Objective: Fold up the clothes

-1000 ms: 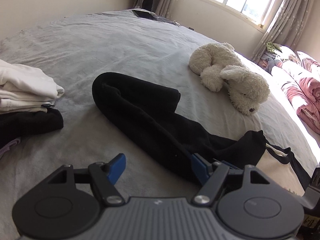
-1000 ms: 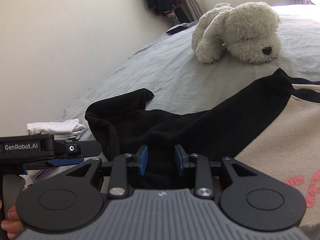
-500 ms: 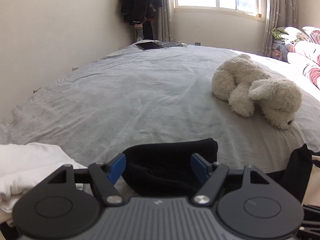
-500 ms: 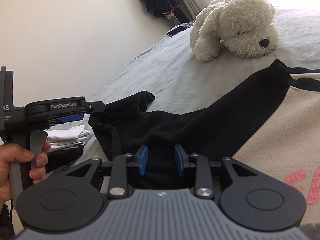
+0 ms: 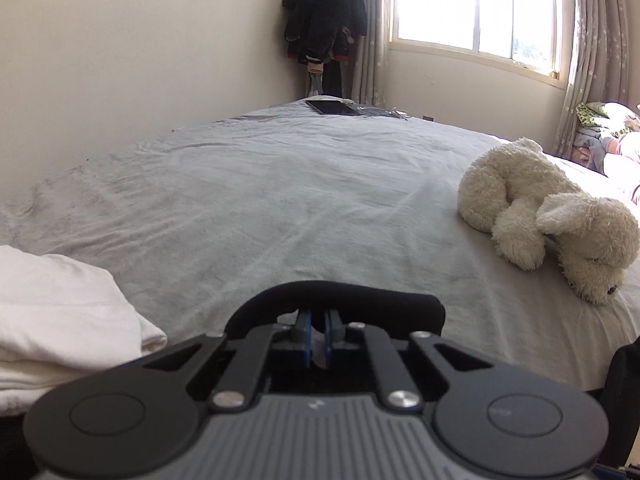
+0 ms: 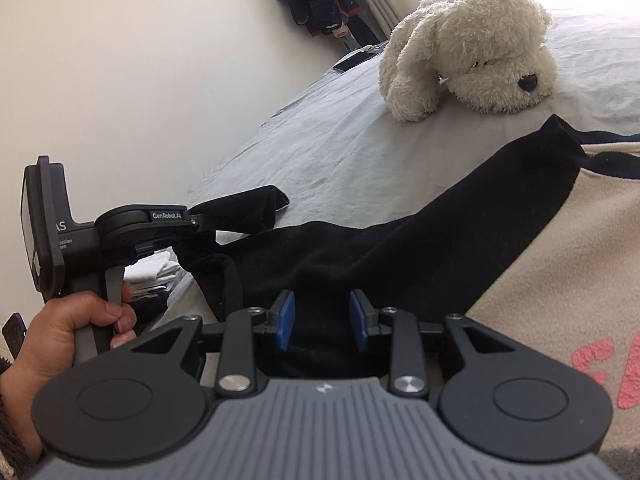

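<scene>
A sweatshirt with a beige body [image 6: 560, 260], pink letters and black sleeves lies on the grey bed [image 5: 260, 200]. My left gripper [image 5: 318, 338] is shut on the cuff of the black sleeve [image 5: 340, 296], which arcs over its fingertips. In the right wrist view the left gripper [image 6: 200, 222], held by a hand [image 6: 68, 328], keeps that cuff [image 6: 248, 210] lifted off the sheet. My right gripper [image 6: 322, 320] is at the sleeve's base, its blue pads pressed on a thick fold of black fabric [image 6: 440, 240].
A white plush dog [image 5: 552, 220] [image 6: 472, 48] lies on the bed to the right. A stack of folded white clothes [image 5: 48, 320] sits at the left. A dark tablet [image 5: 334, 107] lies at the far edge, below hanging dark coats [image 5: 320, 24].
My left gripper went from open beside the sleeve to its cuff end, shut on it and raised it. The right gripper has stayed in place on the black fabric.
</scene>
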Tool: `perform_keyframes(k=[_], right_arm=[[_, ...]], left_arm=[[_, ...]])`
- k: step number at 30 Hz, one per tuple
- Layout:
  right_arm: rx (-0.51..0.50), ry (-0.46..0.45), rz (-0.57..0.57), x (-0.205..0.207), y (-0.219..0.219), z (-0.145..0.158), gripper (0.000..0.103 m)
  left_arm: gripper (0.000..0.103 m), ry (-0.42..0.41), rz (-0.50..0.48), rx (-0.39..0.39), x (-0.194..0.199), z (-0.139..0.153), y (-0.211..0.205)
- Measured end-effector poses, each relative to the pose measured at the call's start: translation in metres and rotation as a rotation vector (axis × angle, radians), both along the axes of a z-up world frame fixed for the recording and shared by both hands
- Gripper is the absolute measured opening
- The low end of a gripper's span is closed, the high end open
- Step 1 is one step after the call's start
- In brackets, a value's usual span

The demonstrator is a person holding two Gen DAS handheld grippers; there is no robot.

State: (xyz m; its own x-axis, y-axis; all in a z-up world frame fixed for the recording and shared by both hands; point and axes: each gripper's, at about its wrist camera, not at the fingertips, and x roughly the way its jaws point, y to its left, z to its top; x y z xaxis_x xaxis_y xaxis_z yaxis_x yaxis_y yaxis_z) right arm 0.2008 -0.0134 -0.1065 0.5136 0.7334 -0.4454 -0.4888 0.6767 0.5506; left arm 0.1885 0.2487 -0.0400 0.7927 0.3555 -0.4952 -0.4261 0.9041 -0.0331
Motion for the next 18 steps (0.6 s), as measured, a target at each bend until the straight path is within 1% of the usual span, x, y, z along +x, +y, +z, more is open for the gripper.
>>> perform_keyframes(k=[4,6,10,16,18], right_arm=[[0.0,0.0,0.0,0.0,0.0,0.0,0.033],[0.001,0.0,0.001,0.0,-0.001,0.0,0.033],[0.003,0.001,0.001,0.001,-0.001,0.0,0.033],[0.007,0.003,0.003,0.001,-0.002,-0.001,0.033],[0.01,0.004,0.003,0.001,-0.002,-0.001,0.033]], left_arm=[[0.006,-0.083,0.097,-0.014,-0.021,0.018,0.016],[0.006,-0.106,0.144,-0.021,-0.031,0.024,0.023],[0.006,-0.128,0.221,-0.029,-0.046,0.034,0.037],[0.006,-0.13,0.331,-0.084,-0.057,0.034,0.049],[0.007,-0.134,0.366,-0.103,-0.06,0.033,0.052]])
